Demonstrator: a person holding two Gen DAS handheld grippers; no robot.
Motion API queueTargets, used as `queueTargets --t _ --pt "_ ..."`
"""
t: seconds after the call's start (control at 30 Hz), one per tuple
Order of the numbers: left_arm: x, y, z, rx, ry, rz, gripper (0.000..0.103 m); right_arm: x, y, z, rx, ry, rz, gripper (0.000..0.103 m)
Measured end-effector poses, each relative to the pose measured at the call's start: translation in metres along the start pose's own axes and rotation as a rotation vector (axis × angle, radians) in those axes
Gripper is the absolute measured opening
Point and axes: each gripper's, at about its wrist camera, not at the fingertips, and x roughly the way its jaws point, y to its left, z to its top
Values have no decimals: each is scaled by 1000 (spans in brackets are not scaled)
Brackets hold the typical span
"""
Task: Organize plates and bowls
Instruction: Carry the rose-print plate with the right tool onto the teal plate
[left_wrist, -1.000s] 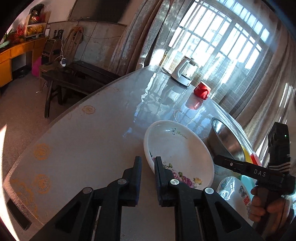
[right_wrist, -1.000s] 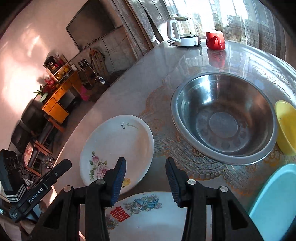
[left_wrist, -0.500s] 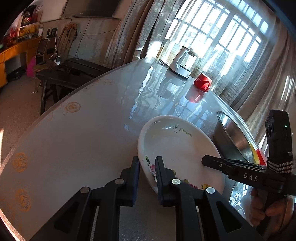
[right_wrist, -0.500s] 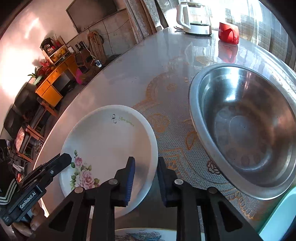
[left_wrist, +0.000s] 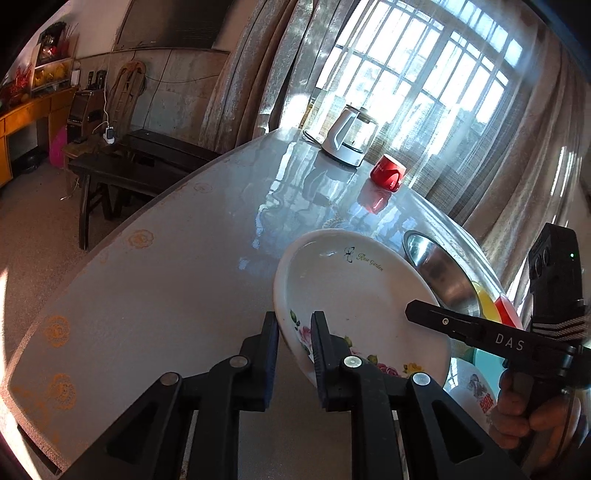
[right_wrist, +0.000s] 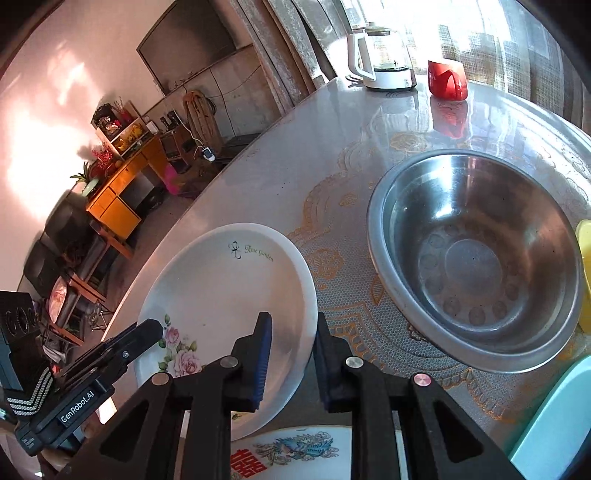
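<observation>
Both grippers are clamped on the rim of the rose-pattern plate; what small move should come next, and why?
Probably a short, level lift. The left gripper and right gripper pinch opposite rims of the rose plate, so it seems secured. Raising it evenly should clear the table before carrying it toward the printed plate in the foreground or the steel bowl; which one is the target I cannot tell.

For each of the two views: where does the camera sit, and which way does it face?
Left wrist: on the left gripper, facing down-forward at the floral plate, kettle and window; the right gripper and hand show.
Right wrist: on the right gripper, facing the plate and steel bowl; the left gripper shows.
Shared: plate, bowl, kettle, red cup.
</observation>
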Motion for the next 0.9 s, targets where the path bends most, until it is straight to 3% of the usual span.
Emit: queueTargets --t 0.4,0.9 --pt "-28 -91 -9 190 -45 -103 17 -94 -39 -39 116 -156 25 22" --pt "11 -223 -65 397 128 -229 18 -178 -140 -126 370 -269 -86 22"
